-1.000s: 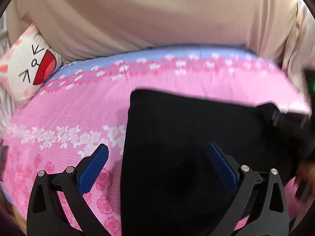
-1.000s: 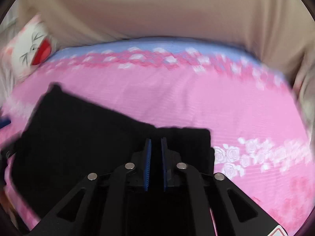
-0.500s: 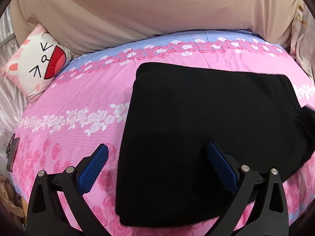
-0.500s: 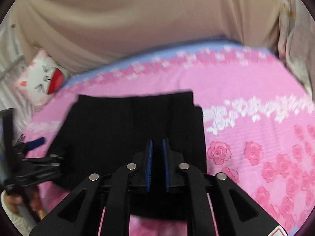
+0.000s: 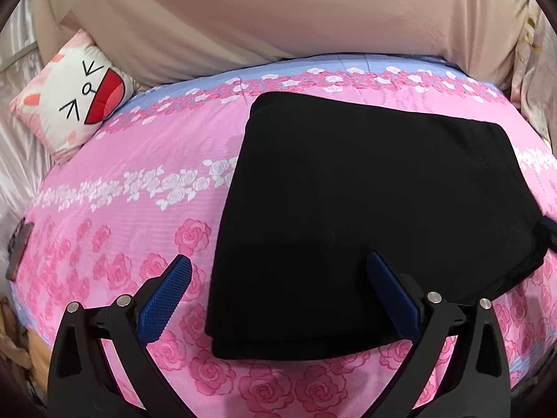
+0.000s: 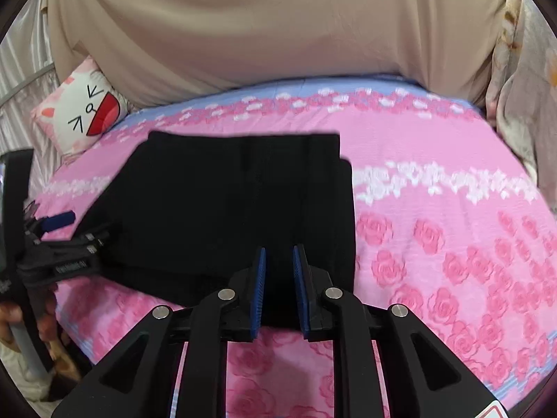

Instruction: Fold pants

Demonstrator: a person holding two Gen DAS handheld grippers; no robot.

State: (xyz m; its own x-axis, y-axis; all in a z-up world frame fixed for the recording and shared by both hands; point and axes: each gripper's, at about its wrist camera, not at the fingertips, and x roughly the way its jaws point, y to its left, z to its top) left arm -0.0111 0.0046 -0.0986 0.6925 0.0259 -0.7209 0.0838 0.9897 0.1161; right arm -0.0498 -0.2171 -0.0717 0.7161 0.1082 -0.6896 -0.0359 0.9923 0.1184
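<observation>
Left wrist view: the black pants [image 5: 365, 216] lie folded in a flat stack on the pink bedspread [image 5: 115, 230]. The left gripper [image 5: 278, 292] hovers spread wide, gripping nothing; dipping now, a finger could snag the near edge and undo the fold. Right wrist view: the right gripper [image 6: 278, 289], just opened to a narrow gap, holds nothing. Only this view shows the layers' stepped right edge.

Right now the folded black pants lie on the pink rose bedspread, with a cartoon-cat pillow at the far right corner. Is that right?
Not quite. The cat pillow sits at the far left corner, as the left wrist view shows. The folded black pants do lie on the pink rose bedspread.
</observation>
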